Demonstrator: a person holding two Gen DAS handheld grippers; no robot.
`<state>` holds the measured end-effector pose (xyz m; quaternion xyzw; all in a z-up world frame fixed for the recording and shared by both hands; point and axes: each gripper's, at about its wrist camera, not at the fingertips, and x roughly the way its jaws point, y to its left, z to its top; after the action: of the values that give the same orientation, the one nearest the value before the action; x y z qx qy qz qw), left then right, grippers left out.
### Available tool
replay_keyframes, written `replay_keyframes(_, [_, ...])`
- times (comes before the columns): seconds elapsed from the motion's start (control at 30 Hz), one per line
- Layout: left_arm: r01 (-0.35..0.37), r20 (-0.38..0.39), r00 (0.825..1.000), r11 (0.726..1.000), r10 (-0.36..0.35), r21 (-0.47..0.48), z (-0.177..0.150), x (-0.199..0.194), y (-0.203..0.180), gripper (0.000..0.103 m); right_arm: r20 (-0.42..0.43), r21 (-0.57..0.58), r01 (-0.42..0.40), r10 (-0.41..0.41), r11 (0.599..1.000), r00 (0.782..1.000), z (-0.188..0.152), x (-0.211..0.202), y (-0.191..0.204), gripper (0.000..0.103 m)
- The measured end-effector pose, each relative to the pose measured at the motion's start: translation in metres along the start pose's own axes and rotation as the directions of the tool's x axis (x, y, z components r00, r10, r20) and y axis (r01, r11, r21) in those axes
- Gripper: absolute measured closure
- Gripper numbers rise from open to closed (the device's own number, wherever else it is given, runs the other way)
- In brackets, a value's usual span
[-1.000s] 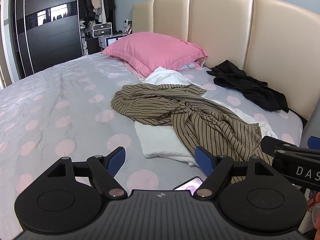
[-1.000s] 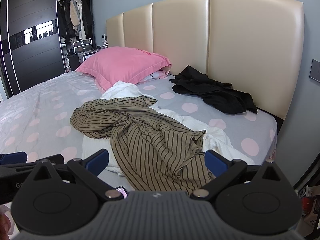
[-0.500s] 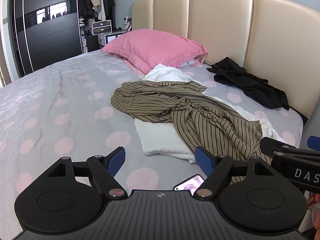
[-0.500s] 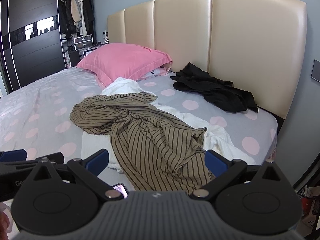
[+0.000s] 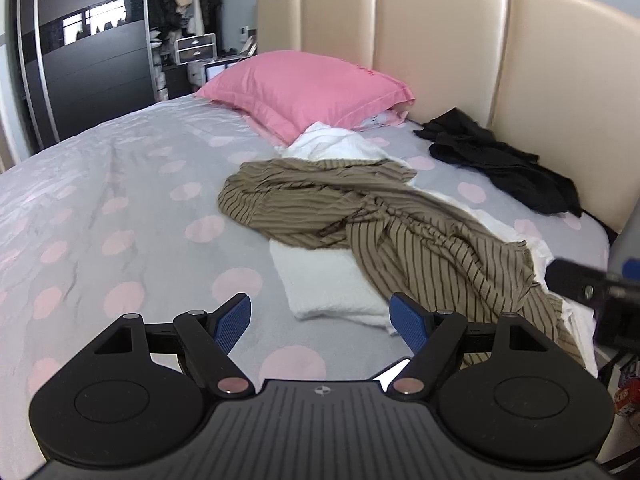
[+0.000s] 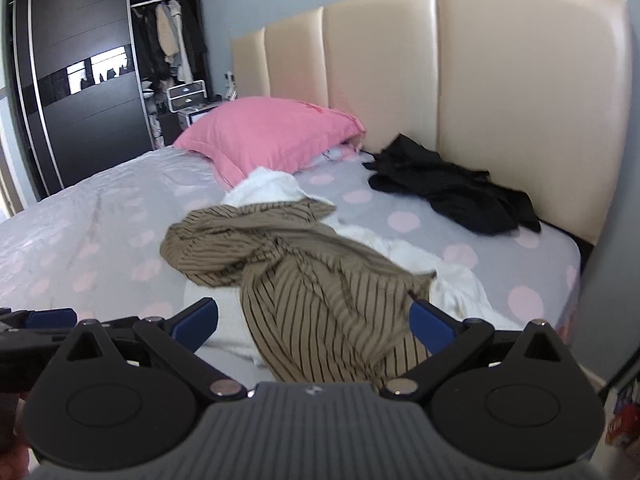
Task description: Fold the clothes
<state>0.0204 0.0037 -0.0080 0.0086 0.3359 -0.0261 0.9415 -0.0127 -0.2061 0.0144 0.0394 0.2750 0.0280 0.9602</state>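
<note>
Two grippers, both spread wide and empty: left gripper (image 5: 320, 320) poised above the near edge of the bed (image 5: 100, 200), right gripper (image 6: 314, 322) poised above the lower end of the striped garment (image 6: 312, 280). Nothing pinched, nothing touched yet. Compared with a second ago, closer to the pile and a little higher over it, with the clothes lower and larger in both views, and the phone screen formerly glimpsed between the left fingers now almost hidden. No change in the clothes themselves: same crumpled striped garment sprawled across the white cloth (image 5: 328, 284), itself running from beside the pink pillow (image 5: 308, 88) down to the near corner, and the black garment (image 6: 452, 192) heaped apart against the headboard (image 6: 500, 80). Probably an approach under way, not a grasp; folding not begun. Likely next: a pinch on the striped garment, being topmost and nearest, with the right side already well placed over its hem. Worth minding: twisted middle section, likely to drag the white cloth along if lifted from one point only.
</note>
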Motion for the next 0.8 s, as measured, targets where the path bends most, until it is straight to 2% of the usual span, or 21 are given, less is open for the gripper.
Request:
replay_keyframes(0.03, [-0.007, 0.007, 1.0, 1.0, 0.007, -0.003, 0.003, 0.001, 0.002, 0.027, -0.002, -0.015, -0.006, 0.006, 1.0, 1.0, 0.006, 0.004, 0.0, 0.001])
replay_keyframes(0.1, [0.027, 0.02, 0.999, 1.0, -0.027, -0.004, 0.009, 0.005, 0.004, 0.027, 0.0, -0.045, -0.01, 0.01, 0.999, 1.0, 0.017, 0.012, 0.0, 0.001])
replay_keyframes(0.23, [0.026, -0.014, 1.0, 1.0, -0.026, 0.003, 0.022, 0.023, 0.006, 0.027, -0.005, -0.095, 0.008, -0.009, 0.995, 1.0, 0.037, 0.038, -0.002, 0.001])
replay_keyframes(0.37, [0.028, -0.057, 0.998, 0.999, -0.026, 0.027, 0.03, 0.054, 0.006, 0.027, -0.067, -0.076, -0.019, 0.014, 0.997, 0.998, 0.051, 0.077, -0.015, 0.001])
replay_keyframes(0.47, [0.097, -0.094, 0.991, 0.995, -0.095, 0.02, 0.032, 0.081, 0.005, 0.027, -0.127, -0.055, -0.051, 0.044, 0.997, 0.991, 0.051, 0.108, -0.023, 0.002])
replay_keyframes(0.57, [0.149, -0.125, 0.981, 0.989, -0.146, 0.015, 0.034, 0.111, -0.001, 0.027, -0.19, -0.048, -0.059, 0.049, 0.997, 0.981, 0.046, 0.14, -0.032, 0.014])
replay_keyframes(0.63, [0.163, -0.139, 0.978, 0.986, -0.158, 0.024, 0.035, 0.131, -0.008, 0.027, -0.232, -0.05, -0.068, 0.055, 0.996, 0.971, 0.041, 0.16, -0.036, 0.029])
replay_keyframes(0.77, [0.184, -0.198, 0.965, 0.982, -0.173, 0.039, 0.035, 0.169, -0.023, 0.027, -0.291, -0.031, -0.086, 0.074, 0.996, 0.954, 0.029, 0.193, -0.044, 0.031])
replay_keyframes(0.8, [0.184, -0.21, 0.963, 0.982, -0.172, 0.041, 0.035, 0.177, -0.027, 0.027, -0.299, -0.028, -0.09, 0.078, 0.996, 0.951, 0.027, 0.198, -0.045, 0.036])
